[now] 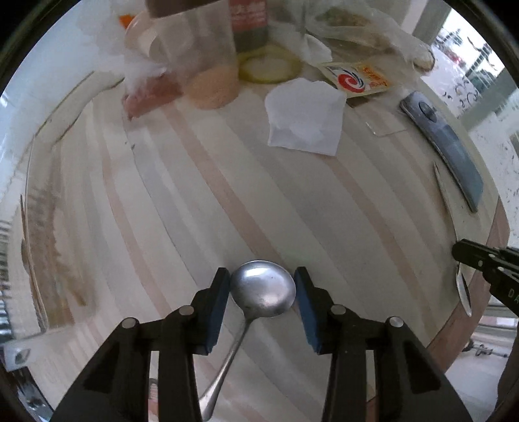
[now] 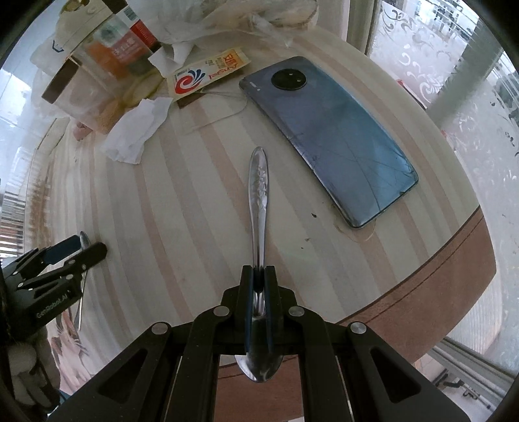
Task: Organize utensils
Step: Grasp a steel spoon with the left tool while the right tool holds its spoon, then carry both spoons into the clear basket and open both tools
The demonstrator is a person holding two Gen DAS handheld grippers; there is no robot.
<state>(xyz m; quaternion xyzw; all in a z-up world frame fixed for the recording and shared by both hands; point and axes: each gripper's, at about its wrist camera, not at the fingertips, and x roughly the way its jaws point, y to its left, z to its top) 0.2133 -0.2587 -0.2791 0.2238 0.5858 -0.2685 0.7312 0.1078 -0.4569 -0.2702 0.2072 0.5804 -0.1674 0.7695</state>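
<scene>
Left hand-held gripper (image 1: 262,292) released, straddling round-bowled silver spoon (image 1: 262,289), handle trailing back; right hand-held gripper (image 2: 259,276) clenched on embossed steel spoon (image 2: 258,194).

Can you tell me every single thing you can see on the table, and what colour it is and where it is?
Spoons: two, silver; one between the left claw's pads, one clamped by the right claw, handle pointing away.
Phone: one, blue-grey, cracked back up, near the table's right edge.
Tissue: one, white, crumpled, mid-table at the back.
Packet: one, yellow-white with a red swirl, beside the phone's camera end.
Clear jar: one, orange powder at the bottom, back left.
Bottle: one, red label, behind the jar.
Plastic bag: one, clear, back right.
Table: one, pale with pinkish stripes, brown edge.
Left claw: black, blue pads, open around the spoon bowl.
Right claw: black, shut on its spoon.
</scene>
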